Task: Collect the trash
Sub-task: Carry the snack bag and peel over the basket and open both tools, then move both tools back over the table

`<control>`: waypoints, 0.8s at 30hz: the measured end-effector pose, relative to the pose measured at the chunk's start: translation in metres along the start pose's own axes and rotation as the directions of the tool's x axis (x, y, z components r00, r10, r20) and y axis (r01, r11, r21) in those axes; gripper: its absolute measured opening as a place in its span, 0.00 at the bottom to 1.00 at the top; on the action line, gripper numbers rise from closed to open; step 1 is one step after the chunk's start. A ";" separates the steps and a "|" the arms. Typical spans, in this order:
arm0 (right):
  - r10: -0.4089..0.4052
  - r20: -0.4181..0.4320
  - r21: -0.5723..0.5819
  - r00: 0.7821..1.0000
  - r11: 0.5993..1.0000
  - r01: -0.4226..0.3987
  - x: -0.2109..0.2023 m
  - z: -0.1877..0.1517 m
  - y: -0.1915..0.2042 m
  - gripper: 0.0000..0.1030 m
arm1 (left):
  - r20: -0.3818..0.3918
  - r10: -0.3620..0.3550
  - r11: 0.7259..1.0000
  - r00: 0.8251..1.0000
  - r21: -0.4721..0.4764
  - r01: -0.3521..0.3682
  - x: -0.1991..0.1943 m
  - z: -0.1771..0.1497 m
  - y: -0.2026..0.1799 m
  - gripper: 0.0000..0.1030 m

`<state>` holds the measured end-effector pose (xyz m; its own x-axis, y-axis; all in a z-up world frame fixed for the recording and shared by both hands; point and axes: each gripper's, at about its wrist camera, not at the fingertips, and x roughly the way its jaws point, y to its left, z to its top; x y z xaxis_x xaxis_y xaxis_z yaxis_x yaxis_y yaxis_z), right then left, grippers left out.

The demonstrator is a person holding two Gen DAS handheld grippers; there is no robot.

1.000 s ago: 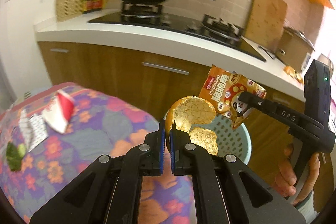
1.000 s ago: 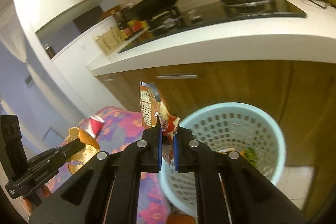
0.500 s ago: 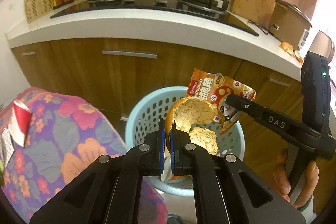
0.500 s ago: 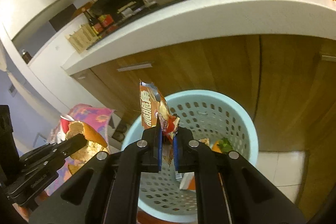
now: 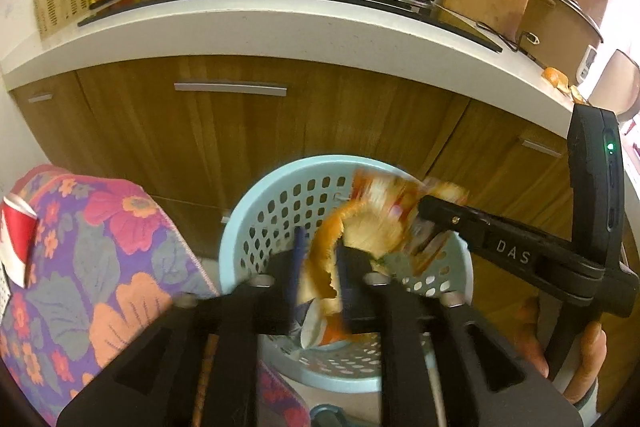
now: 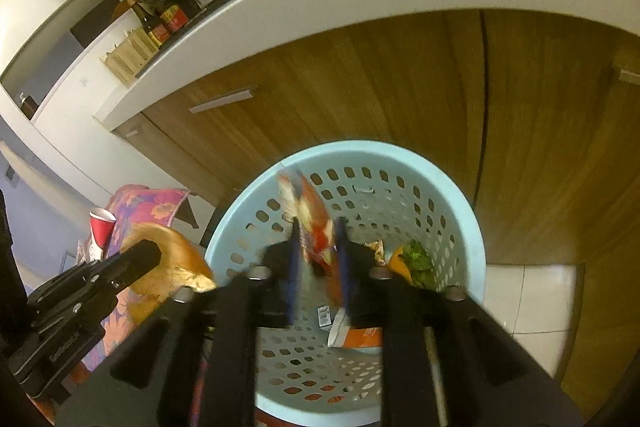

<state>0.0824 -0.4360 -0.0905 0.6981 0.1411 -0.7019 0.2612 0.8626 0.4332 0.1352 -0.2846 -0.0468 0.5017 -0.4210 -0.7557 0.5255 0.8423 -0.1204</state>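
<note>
Trash basket (image 6: 464, 223), one, two claws opening above, left (image 5: 320, 259) around peel (image 5: 328, 243), right (image 6: 316, 247) around wrapper (image 6: 312, 223)

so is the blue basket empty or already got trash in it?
Not empty. The right wrist view shows leafy greens with an orange piece and a torn package lying inside the blue basket.

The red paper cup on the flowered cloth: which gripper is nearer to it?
Left. The left gripper is nearer the red paper cup; the right gripper is farther, over the basket.
</note>
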 end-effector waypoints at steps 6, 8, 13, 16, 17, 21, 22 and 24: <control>0.001 0.023 -0.004 1.000 1.000 0.000 -0.007 0.000 0.000 0.39 | 0.008 0.018 1.000 1.000 0.005 -0.018 -0.003 -0.005 0.005 0.25; 0.016 0.029 -0.005 0.999 1.000 -0.016 -0.011 0.001 0.003 0.39 | 0.018 0.012 1.000 1.000 0.000 -0.012 -0.008 -0.005 0.007 0.31; 0.025 0.052 -0.025 0.998 0.999 -0.024 -0.022 0.001 0.014 0.39 | 0.049 0.007 1.000 0.999 -0.005 -0.007 -0.023 -0.003 0.011 0.36; 0.031 0.067 -0.033 0.997 0.999 -0.029 -0.029 0.002 0.019 0.39 | 0.064 0.014 1.000 0.998 -0.012 -0.013 -0.034 -0.006 0.017 0.36; 0.034 0.072 -0.037 0.997 0.999 -0.031 -0.032 0.002 0.023 0.39 | 0.072 0.018 1.000 0.997 -0.019 -0.016 -0.040 -0.007 0.021 0.36; 0.059 0.076 -0.076 0.995 0.996 -0.054 -0.037 0.001 0.044 0.39 | 0.109 0.030 0.998 0.994 -0.056 -0.024 -0.063 -0.011 0.039 0.36; 0.065 0.075 -0.088 0.995 0.994 -0.058 -0.037 0.001 0.050 0.39 | 0.118 0.034 0.997 0.992 -0.066 -0.026 -0.069 -0.013 0.044 0.36; 0.084 0.070 -0.124 0.994 0.989 -0.075 -0.038 -0.002 0.070 0.39 | 0.138 0.046 0.996 0.989 -0.087 -0.034 -0.083 -0.017 0.056 0.36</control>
<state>0.0728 -0.3798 -0.0350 0.7627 0.1785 -0.6217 0.1234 0.9033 0.4108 0.1110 -0.1966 -0.0016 0.6157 -0.4243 -0.6640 0.4462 0.8823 -0.1501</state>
